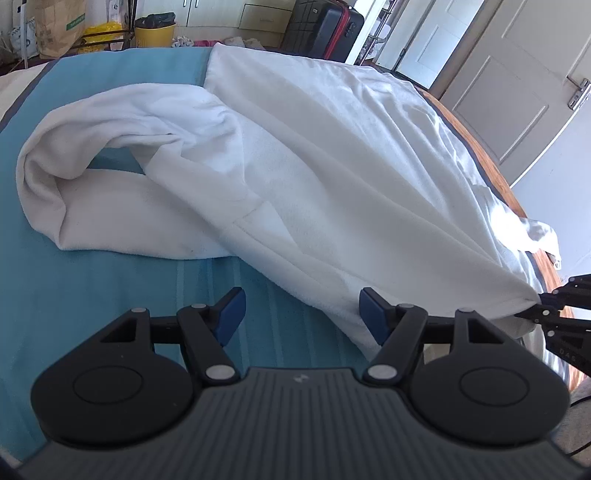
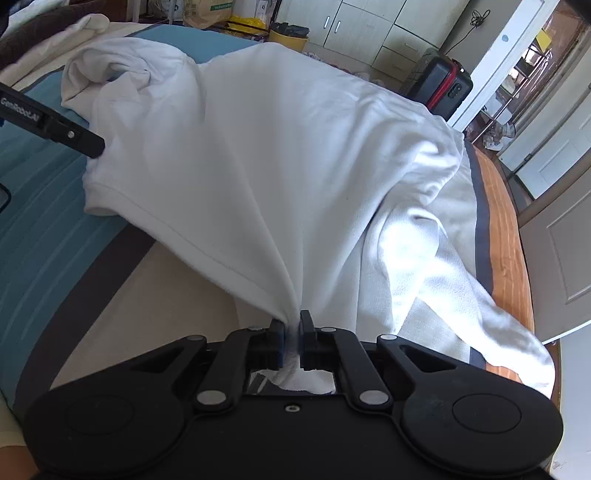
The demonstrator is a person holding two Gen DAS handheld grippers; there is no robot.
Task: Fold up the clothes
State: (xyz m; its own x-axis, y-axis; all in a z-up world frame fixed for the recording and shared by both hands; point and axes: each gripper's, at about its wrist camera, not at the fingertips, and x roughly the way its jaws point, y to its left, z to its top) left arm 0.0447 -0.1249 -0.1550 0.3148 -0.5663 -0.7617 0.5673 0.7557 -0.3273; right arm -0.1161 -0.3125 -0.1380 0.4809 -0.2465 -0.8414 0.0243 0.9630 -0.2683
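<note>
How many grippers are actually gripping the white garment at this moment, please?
1. The right gripper has its jaws shut on the white garment at its hem corner. The left gripper is open beside the cloth's edge, holding nothing.

- Sweatshirt: white cloth, soft, matt, faintly fleecy.
- Bedspread: blue woven cloth, striped, matt.
- Left gripper: matt black plastic, blue pads, dull metal pins.
- Suitcase: glossy hard shell.

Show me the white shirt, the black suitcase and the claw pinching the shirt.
white shirt [image 2: 266, 147]: right wrist view, middle of its body.
black suitcase [image 2: 448, 88]: right wrist view, its front face.
right claw [image 2: 292, 334]: right wrist view, between its fingertips.
</note>
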